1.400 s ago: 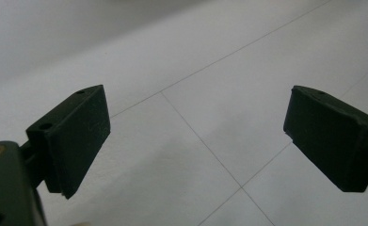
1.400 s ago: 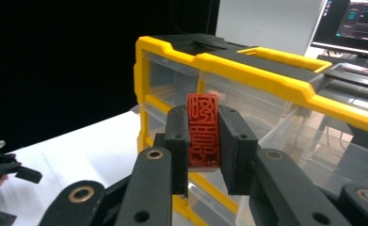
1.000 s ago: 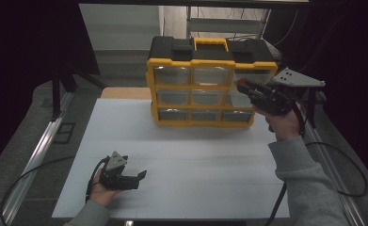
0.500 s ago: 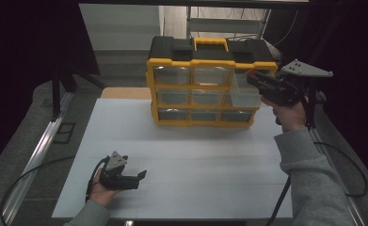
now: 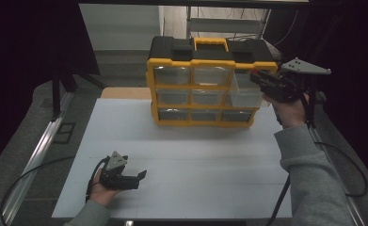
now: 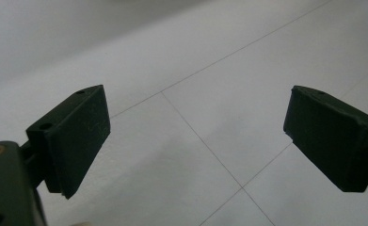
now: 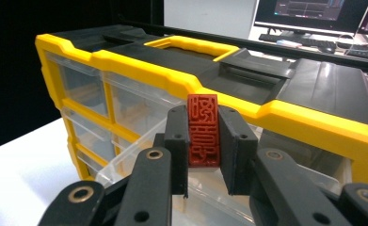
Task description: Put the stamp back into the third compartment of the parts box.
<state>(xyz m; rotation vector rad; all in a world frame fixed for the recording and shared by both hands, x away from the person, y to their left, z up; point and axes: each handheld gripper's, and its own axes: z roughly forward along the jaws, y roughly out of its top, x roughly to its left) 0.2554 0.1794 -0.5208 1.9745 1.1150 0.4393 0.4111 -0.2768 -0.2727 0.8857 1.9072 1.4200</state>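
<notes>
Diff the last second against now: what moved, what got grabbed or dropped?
The right gripper, shut on the red stamp, drifted slightly right and toward the person, staying above the pulled-out clear drawer. Nothing was taken or released. The left gripper stayed open on the table; the organizer hasn't moved.

The white surface [image 5: 181, 155] has thin seam lines and sits in a dark room. A metal rail [image 5: 36, 155] runs along its edge at nine o'clock. Grey floor [image 5: 12, 188] lies beyond. Lit monitors [image 7: 308, 12] glow at one o'clock.
</notes>
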